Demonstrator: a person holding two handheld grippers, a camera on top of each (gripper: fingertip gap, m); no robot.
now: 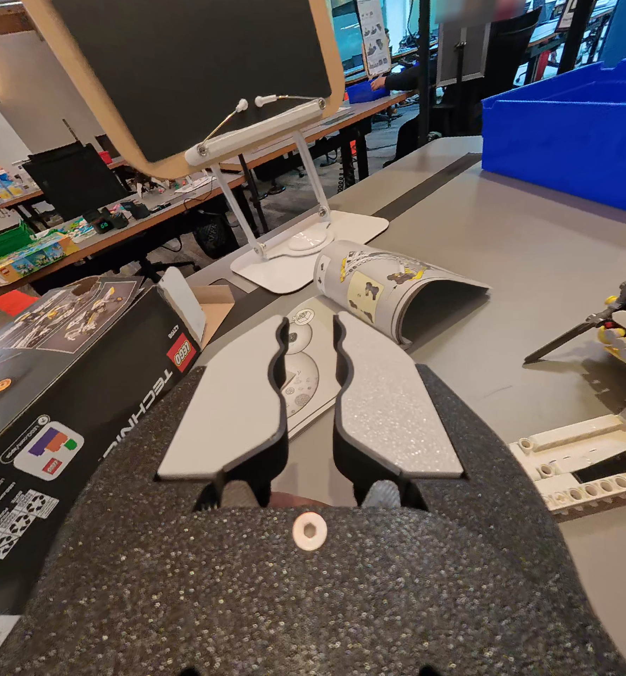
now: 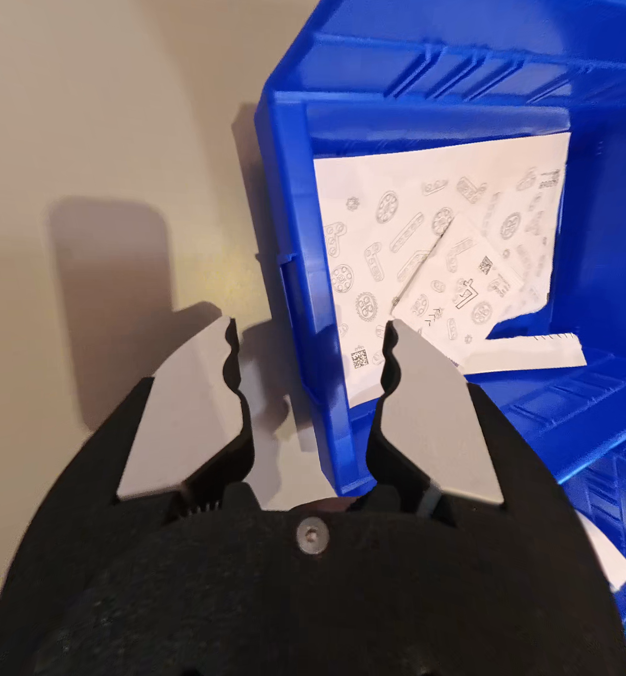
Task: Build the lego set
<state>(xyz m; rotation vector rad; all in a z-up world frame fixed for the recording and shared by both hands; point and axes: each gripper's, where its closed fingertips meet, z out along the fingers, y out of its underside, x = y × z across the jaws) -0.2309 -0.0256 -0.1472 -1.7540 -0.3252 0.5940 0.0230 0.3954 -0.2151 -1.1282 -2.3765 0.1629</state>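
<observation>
Right gripper (image 2: 309,325) hung over the side wall of a blue plastic bin (image 2: 296,256), jaws wide, gripping nothing; white printed paper bags (image 2: 432,234) lay flat inside | left gripper (image 1: 311,325) hovered low, part open, bare, above a white printed sheet (image 1: 306,369); curled grey booklet (image 1: 388,289) just beyond, black cardboard box (image 1: 84,365) alongside

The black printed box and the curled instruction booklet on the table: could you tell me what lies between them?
In the left wrist view, the left gripper's parted fingers and a flat printed sheet lie between the box and booklet.
</observation>
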